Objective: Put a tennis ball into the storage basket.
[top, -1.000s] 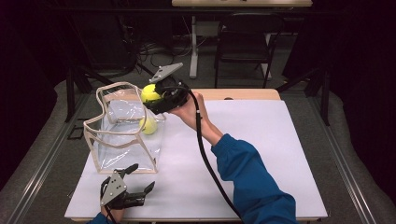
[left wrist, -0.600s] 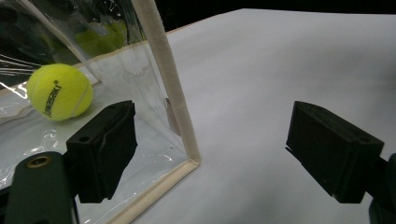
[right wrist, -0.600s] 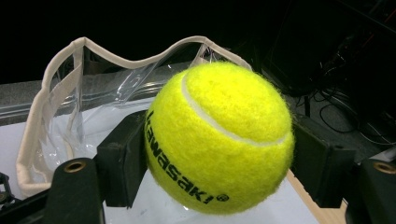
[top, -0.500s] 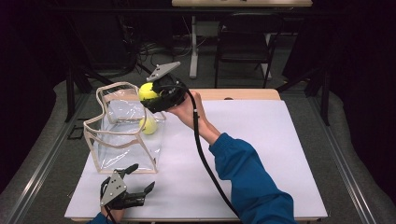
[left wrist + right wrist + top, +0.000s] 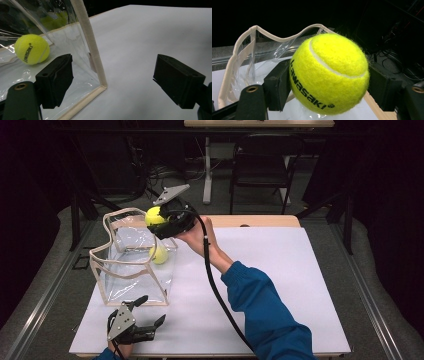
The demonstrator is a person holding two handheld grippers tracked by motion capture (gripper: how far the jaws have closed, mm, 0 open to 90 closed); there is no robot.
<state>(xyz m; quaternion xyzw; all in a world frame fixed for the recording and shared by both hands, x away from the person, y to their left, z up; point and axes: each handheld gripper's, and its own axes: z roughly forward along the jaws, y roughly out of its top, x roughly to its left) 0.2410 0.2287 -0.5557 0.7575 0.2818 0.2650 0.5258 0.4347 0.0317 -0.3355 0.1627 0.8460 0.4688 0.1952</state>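
Note:
My right gripper (image 5: 159,221) is shut on a yellow tennis ball (image 5: 154,215) (image 5: 329,73), held above the right rim of a clear plastic bag (image 5: 131,260) with cream trim. Both black pads press the ball's sides in the right gripper view. A second tennis ball (image 5: 159,254) (image 5: 31,49) lies on the bag's floor. My left gripper (image 5: 148,311) rests low on the white table (image 5: 280,270) near its front left edge, jaws wide apart and empty. In the left gripper view the bag's near corner edge (image 5: 93,52) stands between the two jaws, closer to the left one.
The white board covers the table, with a strip of bare wood (image 5: 260,221) along its far edge. A dark chair (image 5: 262,170) and table legs stand on the floor behind. The person's blue sleeve (image 5: 262,310) crosses the table's middle.
The right gripper with its ball has shifted slightly left and a little higher over the bag's rim. The left gripper has stayed where it was.

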